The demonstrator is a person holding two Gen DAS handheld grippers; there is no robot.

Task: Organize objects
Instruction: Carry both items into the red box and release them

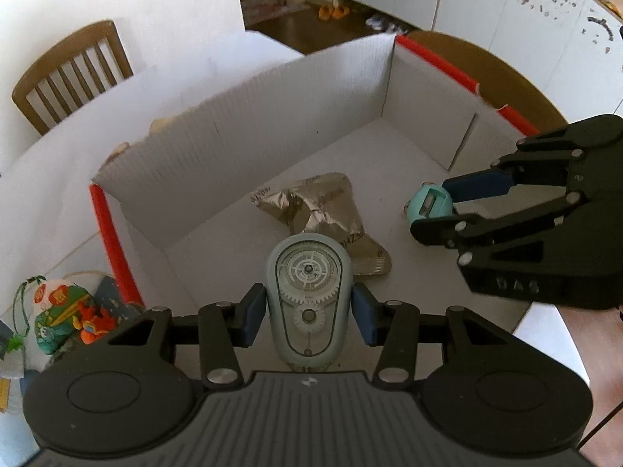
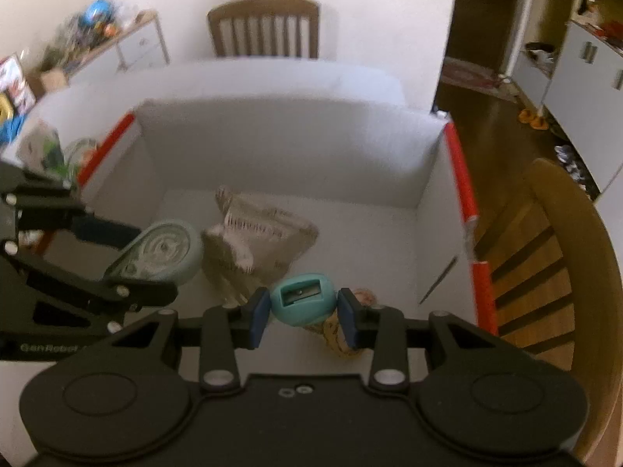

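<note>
1. Left gripper [image 1: 308, 313] is clamped on a pale blue correction-tape dispenser [image 1: 308, 295], blue pads pressed to both its sides, hanging over the near part of the white cardboard box [image 1: 272, 101].
2. Right gripper [image 2: 303, 313] is closed on a teal pencil sharpener [image 2: 303, 303], blade slot facing the camera, also above the box floor (toward the red-edged right wall).
3. Judged step: lowering both items into the box for release.
4. To do it well, I would bring each down close to the floor before letting go, and set them on bare cardboard on either side of the crumpled silver foil packet [image 1: 323, 210] in the middle, rather than on top of it, where they could slide.
5. Keeping the two grippers apart matters, since they crowd the same end of the box.
6. A yellowish thing under the sharpener is too hidden to name.
7. Count: one box, one foil packet, one tape dispenser, one sharpener, two grippers; outside the box's left wall, one printed drawstring pouch [image 1: 58, 307]; two wooden chairs [image 1: 70, 74].
</note>
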